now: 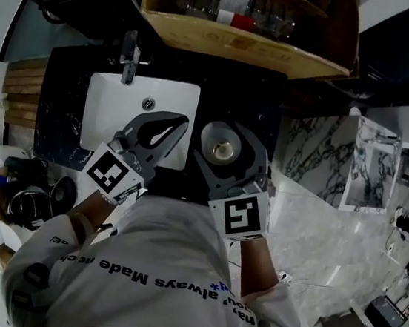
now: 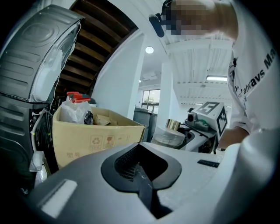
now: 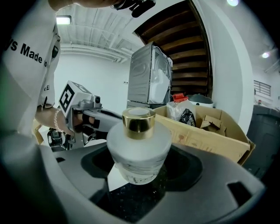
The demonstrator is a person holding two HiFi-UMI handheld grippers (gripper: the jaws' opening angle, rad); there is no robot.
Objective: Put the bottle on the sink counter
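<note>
I'm over a washroom here: white sink, tap, black stone counter, marble-look floor tiles alongside.

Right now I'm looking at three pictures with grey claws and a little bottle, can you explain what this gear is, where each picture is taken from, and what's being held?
No robot here: a person holds a hand gripper in each hand. The head view looks down from a camera on their head; the other two come from cameras riding on the grippers. Below lie a white sink, its tap, a black counter and a cardboard box. The tongs of the right gripper clasp a frosted bottle with a gold cap; those of the left gripper are shut and empty.
</note>
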